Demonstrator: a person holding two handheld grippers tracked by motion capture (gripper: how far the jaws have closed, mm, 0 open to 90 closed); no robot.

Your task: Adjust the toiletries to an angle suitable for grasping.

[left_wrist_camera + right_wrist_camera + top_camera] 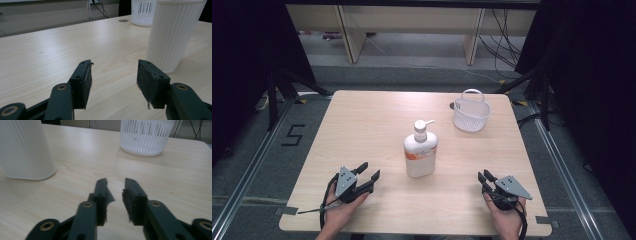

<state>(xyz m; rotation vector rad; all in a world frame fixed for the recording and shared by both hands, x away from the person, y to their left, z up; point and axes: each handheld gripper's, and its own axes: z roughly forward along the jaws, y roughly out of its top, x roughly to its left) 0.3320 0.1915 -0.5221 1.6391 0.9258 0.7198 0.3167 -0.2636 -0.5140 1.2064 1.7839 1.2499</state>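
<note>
Standing between grippers, pump bottle [420,150] (upright); basket [471,111] well beyond.

My jaws are matt black plastic with rough, frayed pads [147,85]. The counter [362,130] is pale wood-grain, smooth and matt. The bottle [420,150] is ribbed white plastic; the basket [471,117] is slotted white plastic.
</note>
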